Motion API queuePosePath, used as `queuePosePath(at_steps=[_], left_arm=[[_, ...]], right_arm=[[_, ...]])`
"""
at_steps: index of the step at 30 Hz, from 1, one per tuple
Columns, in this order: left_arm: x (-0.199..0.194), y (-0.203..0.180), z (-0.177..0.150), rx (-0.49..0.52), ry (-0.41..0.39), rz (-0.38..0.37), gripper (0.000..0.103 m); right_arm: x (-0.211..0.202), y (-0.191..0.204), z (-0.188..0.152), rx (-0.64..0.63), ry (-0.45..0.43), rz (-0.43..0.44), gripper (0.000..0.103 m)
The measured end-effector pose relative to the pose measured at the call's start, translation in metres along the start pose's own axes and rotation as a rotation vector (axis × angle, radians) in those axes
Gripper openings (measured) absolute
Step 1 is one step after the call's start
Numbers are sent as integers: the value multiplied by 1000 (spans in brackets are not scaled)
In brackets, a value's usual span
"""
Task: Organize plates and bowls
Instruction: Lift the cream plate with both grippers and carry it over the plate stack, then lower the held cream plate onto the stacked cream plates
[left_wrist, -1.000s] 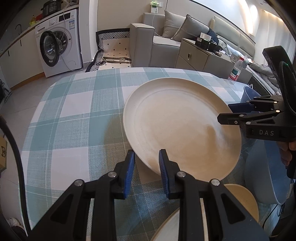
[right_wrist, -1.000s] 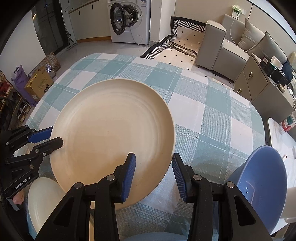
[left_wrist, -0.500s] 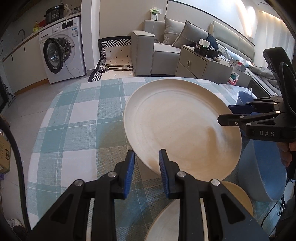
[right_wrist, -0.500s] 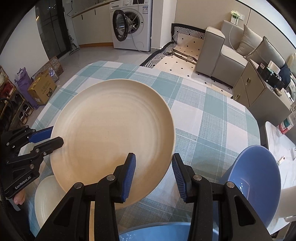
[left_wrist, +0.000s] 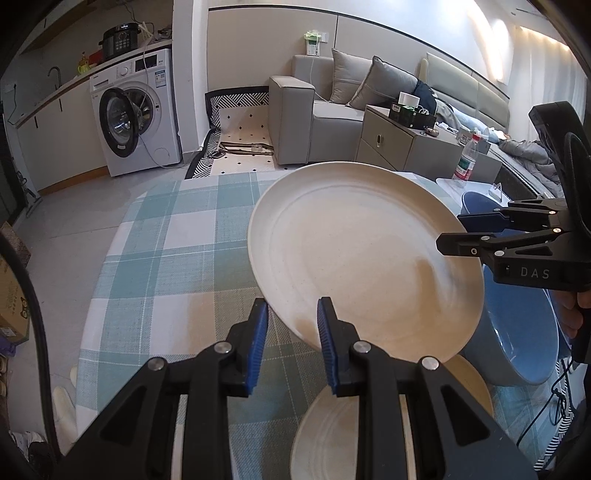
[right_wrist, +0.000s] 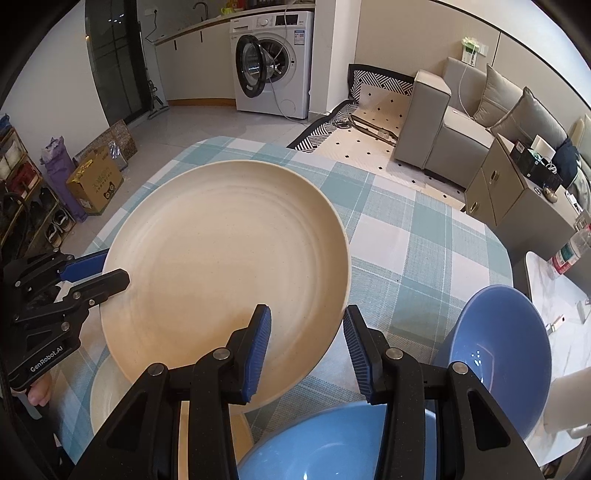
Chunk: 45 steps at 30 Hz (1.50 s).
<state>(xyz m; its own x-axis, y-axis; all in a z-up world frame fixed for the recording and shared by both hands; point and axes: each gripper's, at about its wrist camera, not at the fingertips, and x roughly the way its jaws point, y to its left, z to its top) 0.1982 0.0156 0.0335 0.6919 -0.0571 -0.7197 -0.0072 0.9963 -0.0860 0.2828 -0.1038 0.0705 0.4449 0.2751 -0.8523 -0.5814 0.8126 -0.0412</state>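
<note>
Both the left gripper (left_wrist: 290, 338) and right gripper (right_wrist: 307, 347) clamp the plate (left_wrist: 365, 258) at opposite rims. It looks stiff, smooth and breakable, so rim grips suit it.

Black claw (left_wrist: 290, 343) arms, blue ribbed pads (left_wrist: 258, 332), silver screws (left_wrist: 222, 347).

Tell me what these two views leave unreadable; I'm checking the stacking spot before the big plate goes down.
- Smaller cream plate: left wrist view, mostly covered by the left tongs and the large plate.
- Near blue bowl: right wrist view, cut by the bottom edge and the right tongs.
- Tablecloth under the large plate: hidden in both views.
- Bottle label: too small.
</note>
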Motion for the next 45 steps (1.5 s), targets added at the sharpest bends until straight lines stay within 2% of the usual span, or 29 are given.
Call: queuePosePath(at_steps=[26,45], left_arm=[[-47,-6,-22,16,-43,21,25],[-55,-11,-38,24,-41,16,25]], right_arm=[[-46,25,-36,3,-58,27,42],[-64,33,-60,11,-86,44,42]])
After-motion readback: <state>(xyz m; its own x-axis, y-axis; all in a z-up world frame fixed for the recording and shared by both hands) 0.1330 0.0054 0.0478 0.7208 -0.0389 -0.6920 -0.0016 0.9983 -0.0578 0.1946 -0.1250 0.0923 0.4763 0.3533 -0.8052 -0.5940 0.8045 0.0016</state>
